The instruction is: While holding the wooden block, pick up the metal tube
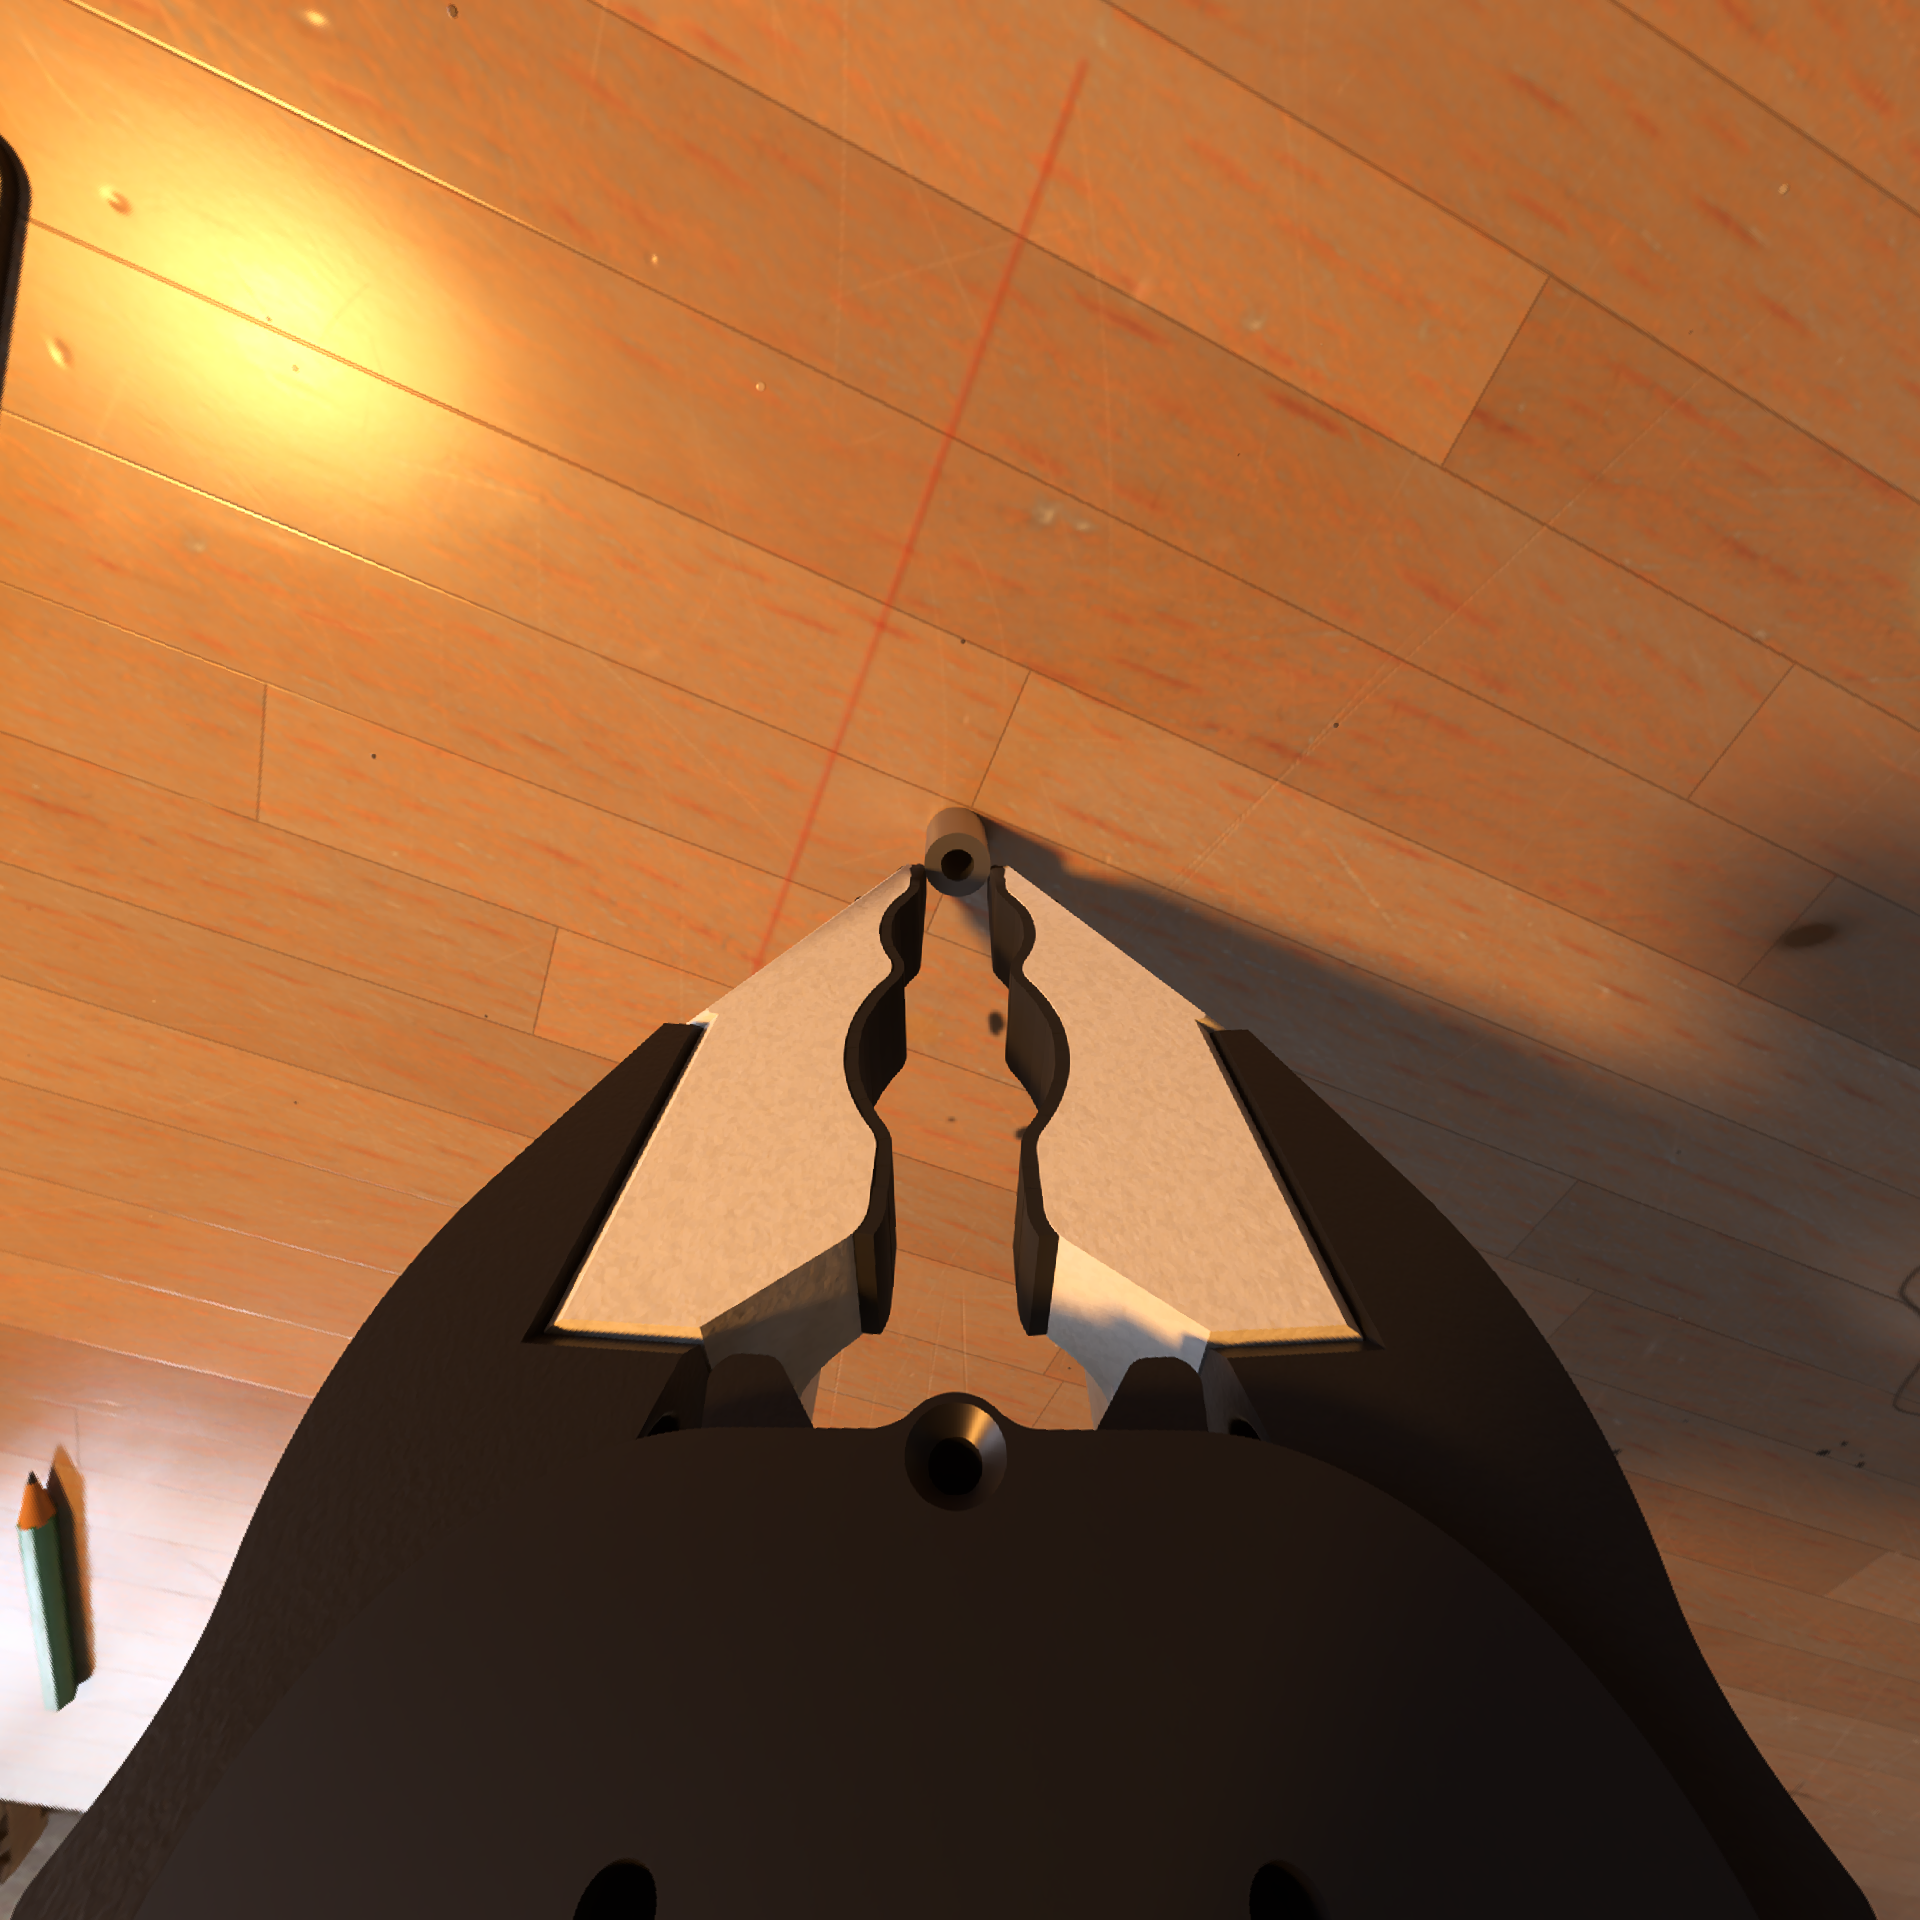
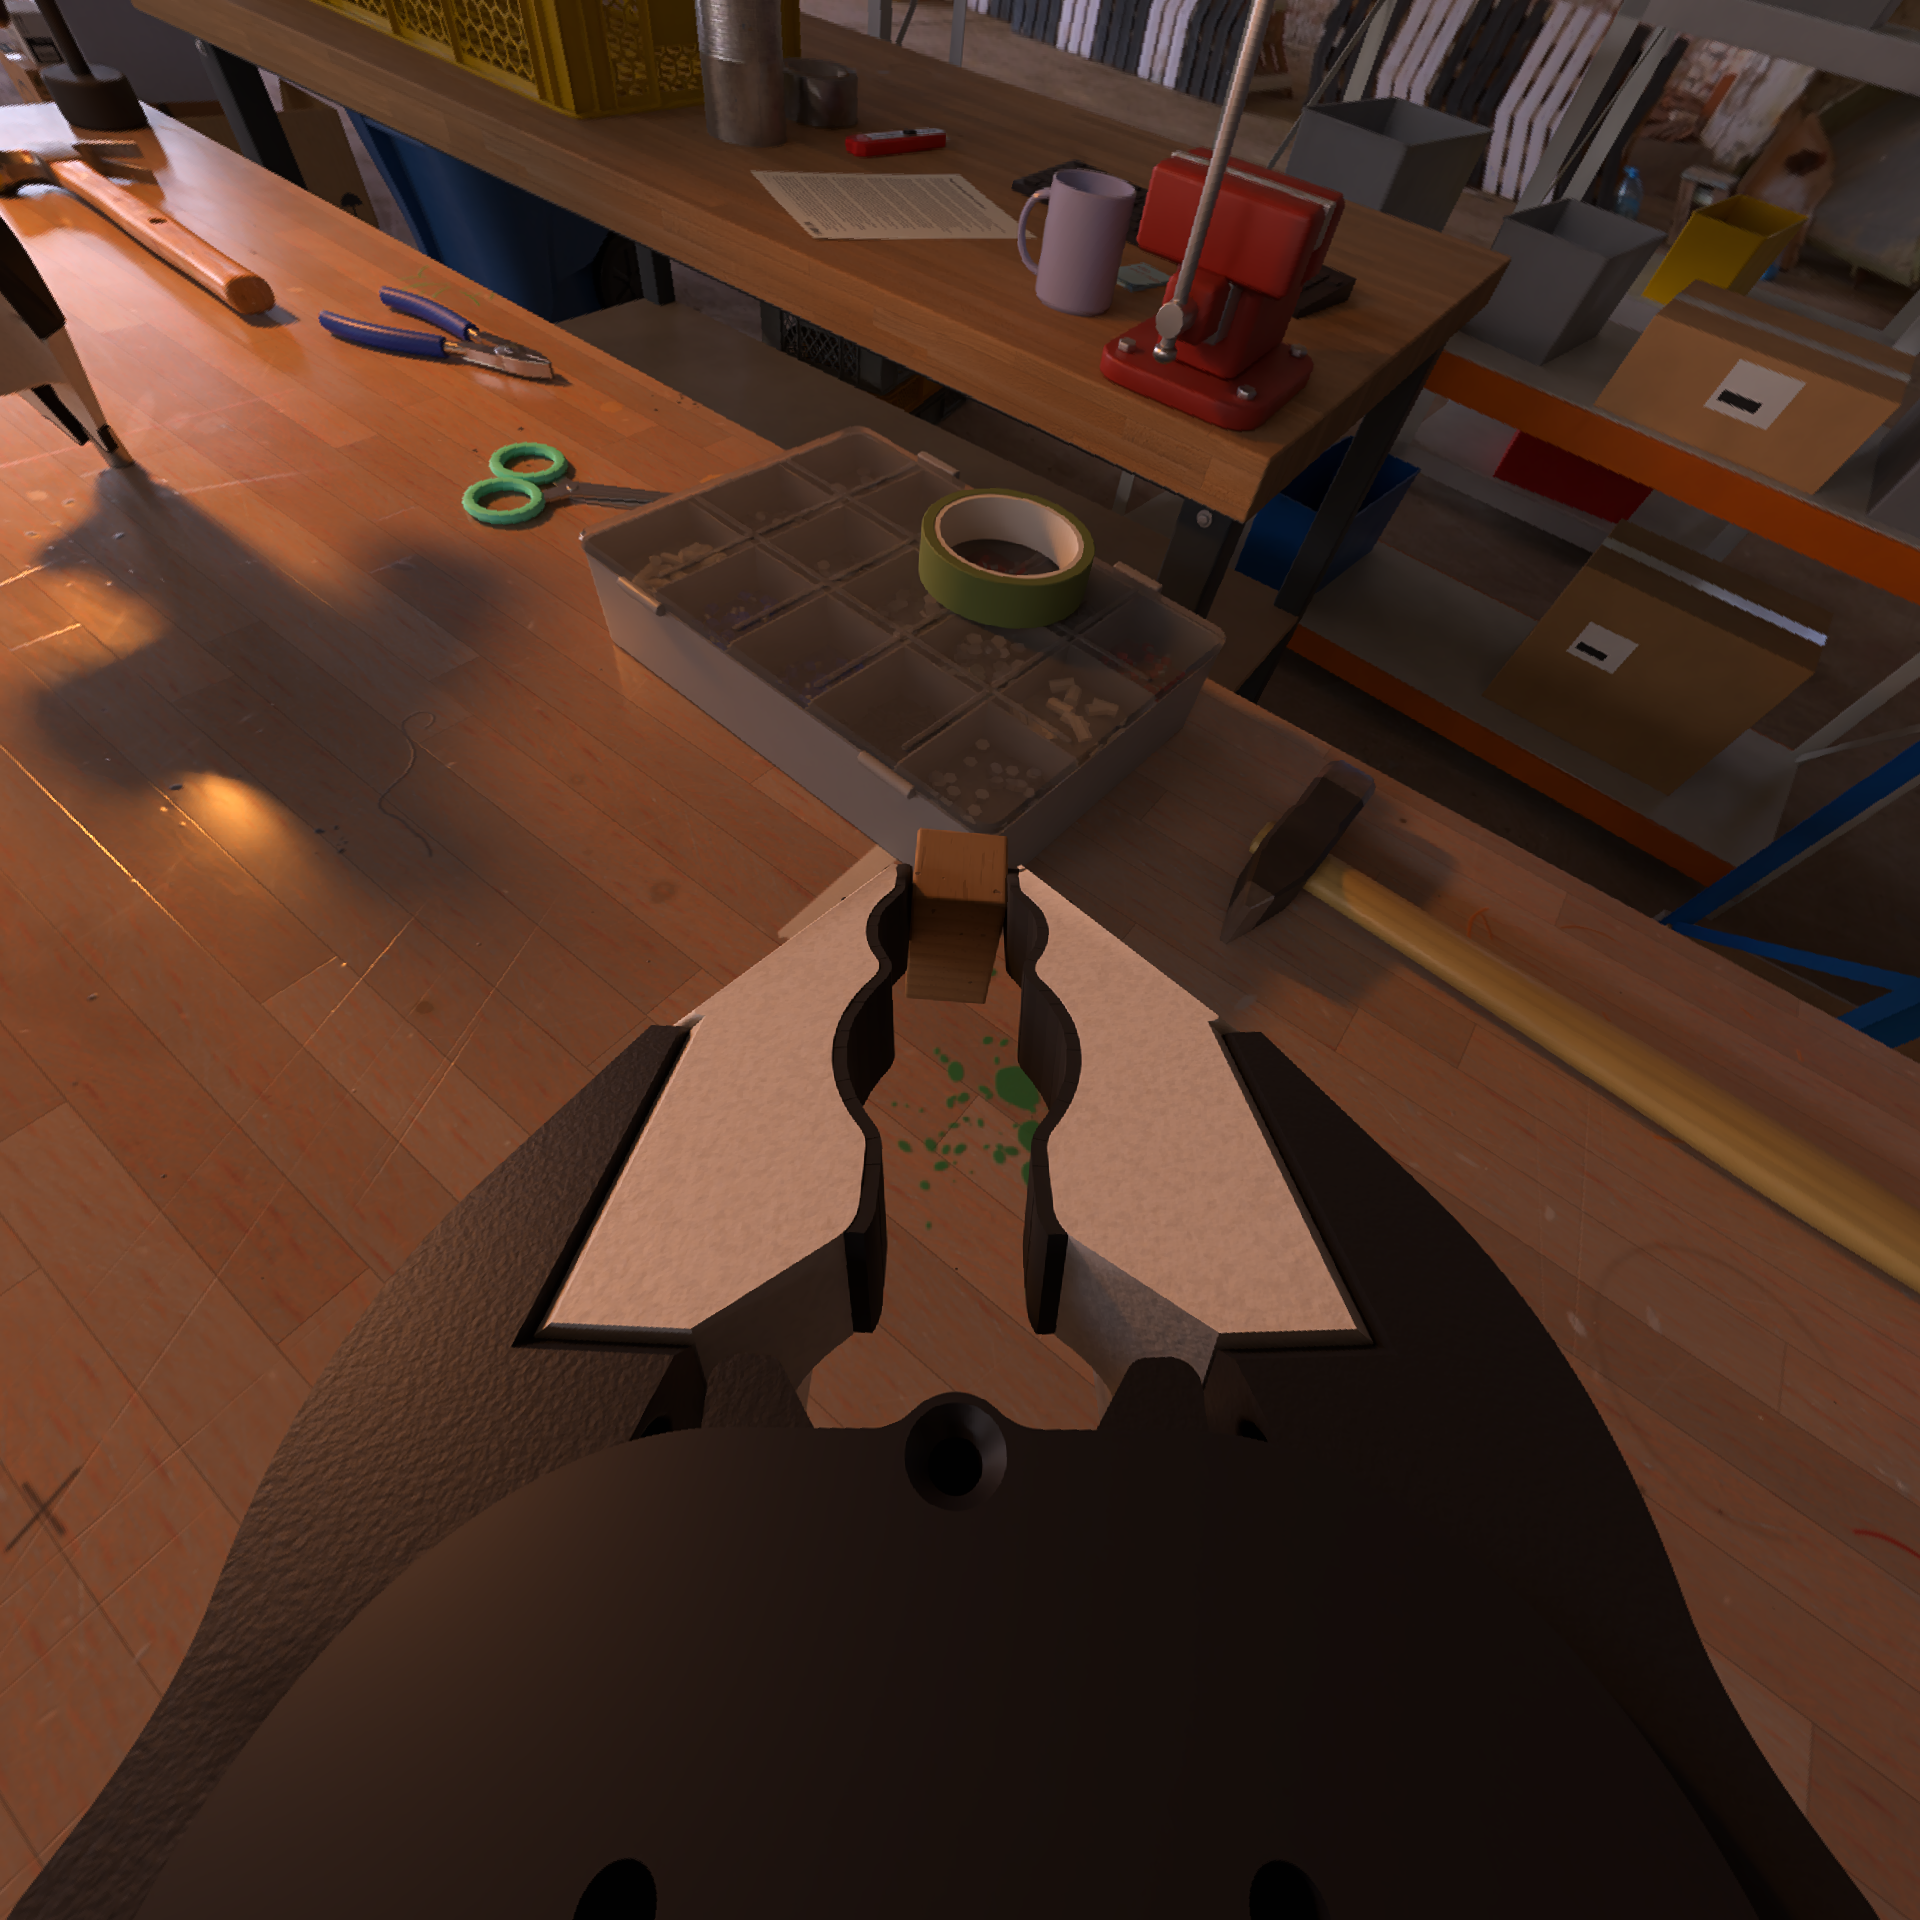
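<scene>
In the left wrist view, a short grey metal tube (image 1: 956,854) shows end-on between the tips of my left gripper (image 1: 958,881). The jaws are narrowed onto it, just over the wooden bench top (image 1: 623,623). In the right wrist view, my right gripper (image 2: 956,894) is shut on a small wooden block (image 2: 958,899), held at the fingertips above the bench. The left gripper (image 2: 62,384) also shows at the far left of that view, its tips down at the bench surface.
A lidded parts organizer (image 2: 748,696) with a green tape roll (image 2: 1003,556) on it lies just beyond the block. A hammer (image 2: 1299,842) lies to the right. Scissors (image 2: 514,483) and pliers (image 2: 436,338) lie farther left. A green pencil (image 1: 47,1600) lies left of the left gripper.
</scene>
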Motion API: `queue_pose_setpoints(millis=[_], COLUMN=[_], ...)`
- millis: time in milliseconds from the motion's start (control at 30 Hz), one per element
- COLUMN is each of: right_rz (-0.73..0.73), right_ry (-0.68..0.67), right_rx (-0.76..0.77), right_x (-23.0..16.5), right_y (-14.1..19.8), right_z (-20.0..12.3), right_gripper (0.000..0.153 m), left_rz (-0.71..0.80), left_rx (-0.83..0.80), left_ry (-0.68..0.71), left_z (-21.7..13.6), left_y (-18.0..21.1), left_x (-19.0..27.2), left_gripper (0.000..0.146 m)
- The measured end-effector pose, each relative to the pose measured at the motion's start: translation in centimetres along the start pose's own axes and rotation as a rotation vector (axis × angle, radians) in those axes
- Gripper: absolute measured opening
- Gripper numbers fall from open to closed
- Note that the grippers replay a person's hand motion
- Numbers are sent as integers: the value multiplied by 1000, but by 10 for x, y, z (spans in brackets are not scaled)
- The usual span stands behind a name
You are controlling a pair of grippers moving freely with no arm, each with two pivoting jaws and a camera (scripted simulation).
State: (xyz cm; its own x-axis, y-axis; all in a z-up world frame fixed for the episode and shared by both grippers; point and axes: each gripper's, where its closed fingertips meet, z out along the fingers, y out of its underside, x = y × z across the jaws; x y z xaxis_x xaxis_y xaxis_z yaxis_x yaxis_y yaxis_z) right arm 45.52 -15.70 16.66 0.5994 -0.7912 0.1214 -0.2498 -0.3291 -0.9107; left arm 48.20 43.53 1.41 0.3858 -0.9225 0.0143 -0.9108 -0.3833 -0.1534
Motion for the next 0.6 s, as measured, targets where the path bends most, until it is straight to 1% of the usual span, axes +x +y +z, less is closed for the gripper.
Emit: queue_pose_setpoints(millis=[167, 300, 433, 600], right_rz=[2, 2, 2, -7], right_ry=[-5, -12, -17, -19], right_rx=[-4, 1, 0, -4], right_x=[0, -1, -2, -4], right_y=[2, 1, 1, 0], right_z=[1, 1, 1, 2], right_gripper=[17, 17, 17, 17], left_rz=[2, 25, 68, 126], left_rx=[19, 68, 137, 280], left_ry=[66, 140, 213, 332], left_z=[-4, -19, -46, -93], left_y=[-1, -8, -17, -28], left_x=[3, 9, 14, 25], left_gripper=[11, 11, 11, 11])
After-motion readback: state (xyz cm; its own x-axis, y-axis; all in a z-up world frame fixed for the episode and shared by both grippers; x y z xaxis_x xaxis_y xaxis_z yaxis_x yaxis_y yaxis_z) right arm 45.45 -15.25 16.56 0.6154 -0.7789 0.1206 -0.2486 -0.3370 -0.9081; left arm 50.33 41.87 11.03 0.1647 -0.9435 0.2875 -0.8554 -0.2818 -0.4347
